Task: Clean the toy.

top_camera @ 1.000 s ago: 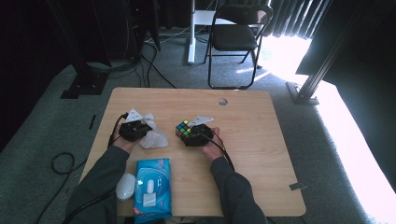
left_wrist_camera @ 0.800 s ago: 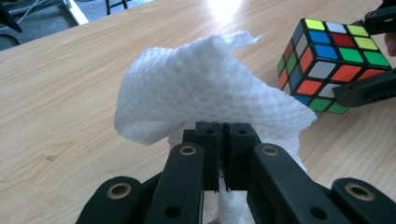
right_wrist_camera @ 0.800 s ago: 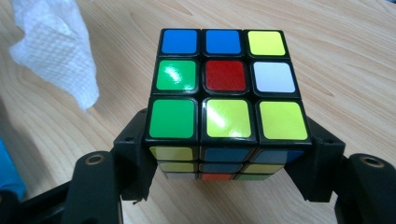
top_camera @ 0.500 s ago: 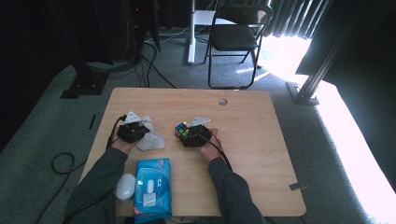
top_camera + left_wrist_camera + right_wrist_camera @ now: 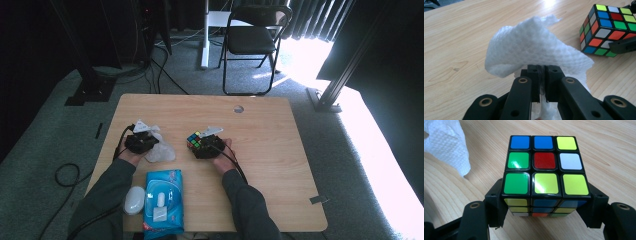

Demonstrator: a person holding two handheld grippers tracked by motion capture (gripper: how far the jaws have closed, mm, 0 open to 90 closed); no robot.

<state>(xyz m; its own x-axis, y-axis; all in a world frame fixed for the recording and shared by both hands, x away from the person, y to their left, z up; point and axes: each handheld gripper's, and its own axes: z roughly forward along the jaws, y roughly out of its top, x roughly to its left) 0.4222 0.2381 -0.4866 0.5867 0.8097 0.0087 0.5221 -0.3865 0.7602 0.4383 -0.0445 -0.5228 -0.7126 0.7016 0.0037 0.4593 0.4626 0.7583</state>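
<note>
A scrambled Rubik's cube (image 5: 544, 165) rests on the wooden table (image 5: 280, 150), and my right gripper (image 5: 544, 202) is shut on it, one jaw pressed on each side. From above, the cube (image 5: 195, 140) sits left of centre with the right gripper (image 5: 201, 145) behind it. My left gripper (image 5: 540, 72) pinches a crumpled white wipe (image 5: 531, 47) between nearly closed pads; its jaws have just been opening slightly, with the wipe still caught between them. The left gripper (image 5: 150, 144) and the wipe (image 5: 161, 152) lie a short way left of the cube (image 5: 609, 32).
A blue pack of wipes (image 5: 162, 200) lies near the table's front edge, with a white oval object (image 5: 134, 200) to its left. A cable hole (image 5: 238, 109) is at the far middle. A folding chair (image 5: 252, 40) stands beyond the table.
</note>
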